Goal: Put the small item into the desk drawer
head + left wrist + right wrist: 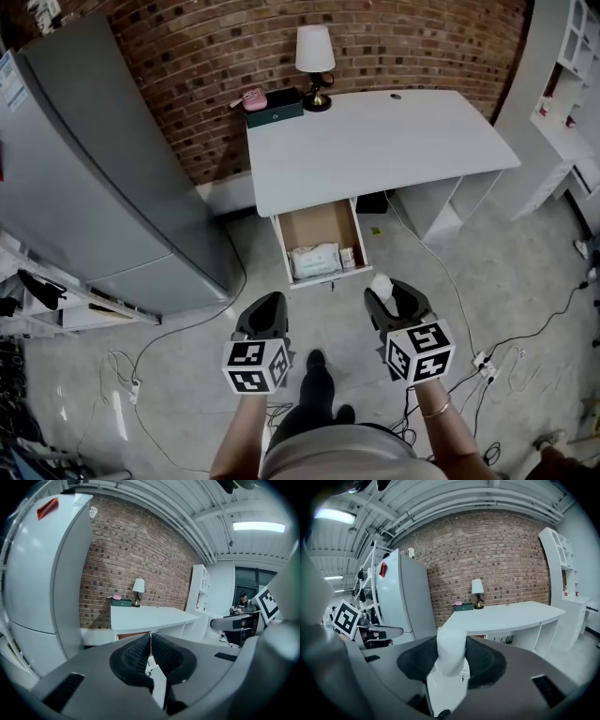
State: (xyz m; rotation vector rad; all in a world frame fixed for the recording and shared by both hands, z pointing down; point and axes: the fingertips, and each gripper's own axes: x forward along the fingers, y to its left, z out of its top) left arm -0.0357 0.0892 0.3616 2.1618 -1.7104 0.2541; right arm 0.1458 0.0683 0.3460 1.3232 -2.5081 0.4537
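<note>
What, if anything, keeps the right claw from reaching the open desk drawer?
Probably nothing, so yes. The drawer stands open, its back part bare, and the right claw, shut on the white item, hovers near its front.

The drawer (314, 225) juts open under the counter's (375, 141) near edge, packets (314, 260) inside. Lamp (315, 56) and box (277, 108) sit at the counter's far left; the fridge (94, 169) stands to my left.

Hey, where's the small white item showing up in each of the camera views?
Head view: white item between the right gripper's jaws, just below the open drawer.
Left gripper view: not in it.
Right gripper view: low centre, clamped between the jaws.
Shared landmark: the lamp on the desk.
</note>
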